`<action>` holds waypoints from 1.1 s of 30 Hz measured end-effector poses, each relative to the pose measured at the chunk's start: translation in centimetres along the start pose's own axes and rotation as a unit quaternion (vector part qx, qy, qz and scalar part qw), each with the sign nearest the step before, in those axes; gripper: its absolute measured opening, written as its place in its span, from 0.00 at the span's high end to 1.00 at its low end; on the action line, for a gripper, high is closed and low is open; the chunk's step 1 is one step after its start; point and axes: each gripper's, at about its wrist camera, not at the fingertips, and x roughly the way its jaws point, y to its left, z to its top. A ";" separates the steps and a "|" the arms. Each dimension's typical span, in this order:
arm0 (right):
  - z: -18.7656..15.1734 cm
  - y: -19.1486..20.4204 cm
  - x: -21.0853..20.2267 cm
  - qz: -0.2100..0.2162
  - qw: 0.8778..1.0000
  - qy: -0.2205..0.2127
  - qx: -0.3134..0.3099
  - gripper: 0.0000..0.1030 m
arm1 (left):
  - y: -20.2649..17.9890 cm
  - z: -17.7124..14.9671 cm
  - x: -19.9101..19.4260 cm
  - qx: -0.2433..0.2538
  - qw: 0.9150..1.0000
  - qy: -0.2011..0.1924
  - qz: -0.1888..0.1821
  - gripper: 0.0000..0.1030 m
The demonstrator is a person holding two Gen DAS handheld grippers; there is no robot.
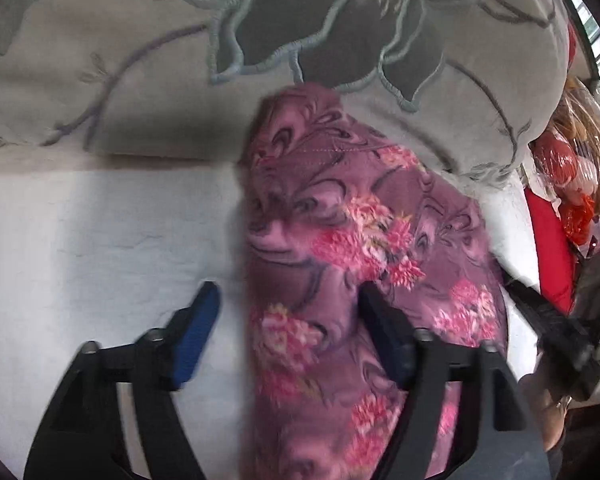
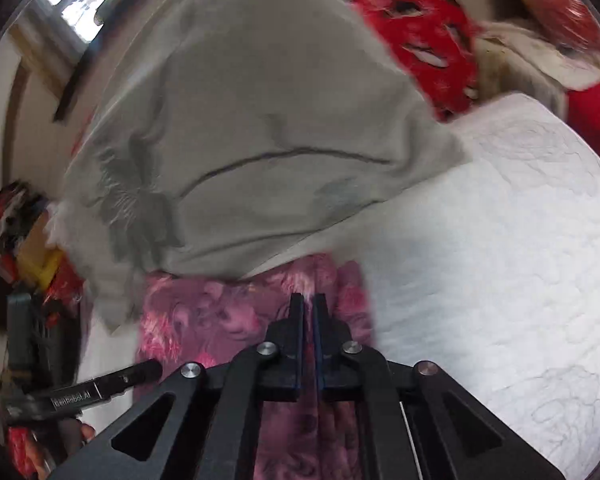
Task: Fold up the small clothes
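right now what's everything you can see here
floral garment: one, purple with pink flowers, lying on the white bedcover, far end against the cushion
grey cushion: one, grey with an embroidered flower, at the far side of the bedcover
white bedcover: one, white quilted, beneath the garment
red fabric: one, red patterned, behind the cushion
left hand-held gripper: one, black with blue pads, jaws open over the garment's edge
right hand-held gripper: one, black, jaws shut above the garment

One purple floral garment (image 1: 340, 260) on one white quilted bedspread (image 1: 100, 232). One grey embroidered pillow (image 1: 120, 60) behind. Two grippers: left gripper (image 1: 288, 312), right gripper (image 2: 309, 308). One red cloth (image 2: 416, 20) beyond.
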 end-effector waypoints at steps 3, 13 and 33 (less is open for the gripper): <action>-0.2 -1.0 -0.6 -0.005 1.000 0.000 0.011 0.98 | -1.3 -0.4 -1.5 0.054 0.998 -0.014 0.027 0.27; -5.7 3.7 -2.4 0.011 0.988 0.003 -0.156 0.69 | 0.6 -6.5 -3.3 0.016 0.999 -0.037 0.037 0.26; -13.7 1.9 -8.1 -0.008 0.985 0.021 -0.173 0.67 | 0.6 -15.2 -6.9 0.031 0.997 -0.012 0.066 0.26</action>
